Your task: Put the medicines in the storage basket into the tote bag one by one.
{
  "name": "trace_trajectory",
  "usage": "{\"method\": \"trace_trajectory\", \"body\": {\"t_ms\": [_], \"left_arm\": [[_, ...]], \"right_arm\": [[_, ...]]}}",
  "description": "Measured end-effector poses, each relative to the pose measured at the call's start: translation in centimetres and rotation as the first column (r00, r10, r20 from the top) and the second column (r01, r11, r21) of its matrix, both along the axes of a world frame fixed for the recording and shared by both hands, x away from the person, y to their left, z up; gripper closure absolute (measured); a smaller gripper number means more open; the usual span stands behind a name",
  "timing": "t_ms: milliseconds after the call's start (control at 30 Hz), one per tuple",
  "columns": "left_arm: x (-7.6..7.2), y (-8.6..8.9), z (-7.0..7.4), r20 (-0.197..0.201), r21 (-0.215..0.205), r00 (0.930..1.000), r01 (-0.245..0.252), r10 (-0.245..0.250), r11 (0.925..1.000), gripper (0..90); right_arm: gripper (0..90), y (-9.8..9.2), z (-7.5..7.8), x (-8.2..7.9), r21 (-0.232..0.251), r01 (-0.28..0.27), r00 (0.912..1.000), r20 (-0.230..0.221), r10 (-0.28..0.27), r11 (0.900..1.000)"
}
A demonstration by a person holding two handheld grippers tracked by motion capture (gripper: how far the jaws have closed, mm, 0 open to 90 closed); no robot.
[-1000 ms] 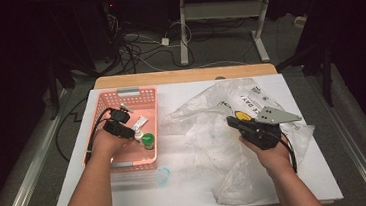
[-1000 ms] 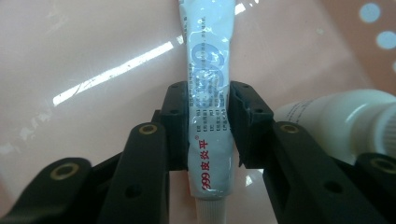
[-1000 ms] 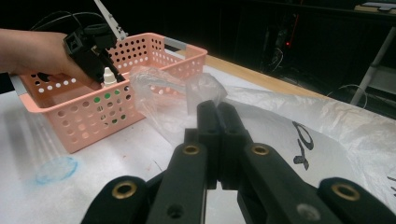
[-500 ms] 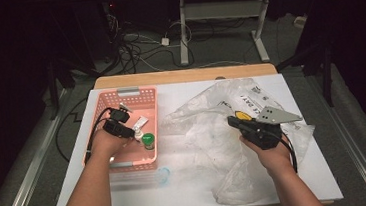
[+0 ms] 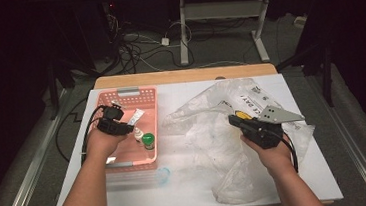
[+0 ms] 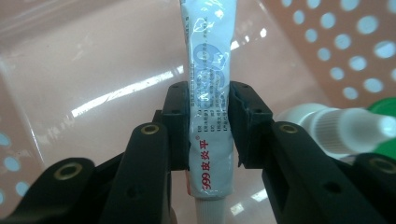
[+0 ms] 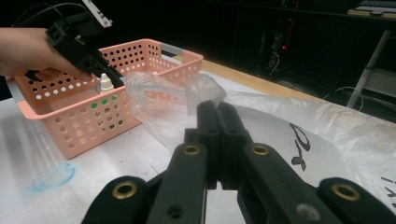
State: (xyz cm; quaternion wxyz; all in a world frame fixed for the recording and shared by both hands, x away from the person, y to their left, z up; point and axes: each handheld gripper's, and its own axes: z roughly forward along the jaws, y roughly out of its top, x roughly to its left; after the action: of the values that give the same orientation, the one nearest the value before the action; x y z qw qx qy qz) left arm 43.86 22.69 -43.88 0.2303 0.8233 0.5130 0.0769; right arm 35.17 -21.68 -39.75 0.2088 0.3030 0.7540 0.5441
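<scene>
The left gripper (image 6: pixel 209 116) is clamping a white ointment tube (image 6: pixel 208 100) between its pads, holding it inside the pink perforated basket (image 5: pixel 120 96), beside a white dropper bottle (image 6: pixel 336 128). The right gripper (image 7: pixel 217 112) is pinching a fold of the clear plastic bag (image 7: pixel 163 100) with jaws fully closed, on the white table (image 5: pixel 188 183).

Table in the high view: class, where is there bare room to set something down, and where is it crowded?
Bare: the table strip below the pink basket, and the narrow gap between basket and plastic bag. Crowded: the right half, under the bag.
</scene>
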Motion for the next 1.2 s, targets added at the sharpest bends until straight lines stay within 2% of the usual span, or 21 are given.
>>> {"method": "trace_trajectory", "body": {"t_ms": [167, 333, 500, 700, 933, 1067, 1200], "left_arm": [[-0.6, 0.1, 0.7, 0.03, -0.036, 0.9994, -0.015, 0.016, 0.9992, 68.3], [-1.4, 0.2, 1.2, 0.077, -0.064, 0.9965, -0.029, 0.034, 0.9975, 68.3], [-2.4, 0.3, 1.7, 0.148, -0.085, 0.988, -0.034, 0.046, 0.9958, 68.2], [-3.7, 0.9, 2.5, 0.219, -0.122, 0.9737, -0.035, 0.062, 0.9919, 68.2], [-5.4, 0.8, 3.2, 0.282, -0.168, 0.9578, -0.009, 0.057, 0.9858, 68.3], [-6.6, 0.6, 3.6, 0.325, -0.204, 0.9437, 0.004, 0.063, 0.9791, 68.2], [-7.7, 0.4, 3.7, 0.364, -0.221, 0.9289, 0.013, 0.07, 0.9751, 68.2]], "right_arm": [[90.0, 0.0, 0.1, -0.1, -0.008, -0.003, 1.0, 0.007, 0.004, 1.0], [90.0, -0.1, 0.1, -0.2, -0.008, -0.005, 0.9999, 0.012, 0.005, 1.0], [90.0, -0.2, 0.1, -0.2, -0.01, -0.002, 0.9999, 0.015, 0.002, 1.0], [90.0, -0.2, 0.1, -0.3, -0.01, -0.006, 0.9996, 0.028, 0.006, 1.0], [90.0, -0.1, 0.0, -0.3, -0.007, -0.004, 0.9995, 0.033, 0.005, 1.0], [90.0, -0.1, 0.0, -0.4, -0.007, -0.003, 0.9994, 0.034, 0.003, 1.0], [90.0, -0.1, 0.1, -0.5, -0.008, -0.001, 0.9994, 0.035, 0.002, 1.0]]}}
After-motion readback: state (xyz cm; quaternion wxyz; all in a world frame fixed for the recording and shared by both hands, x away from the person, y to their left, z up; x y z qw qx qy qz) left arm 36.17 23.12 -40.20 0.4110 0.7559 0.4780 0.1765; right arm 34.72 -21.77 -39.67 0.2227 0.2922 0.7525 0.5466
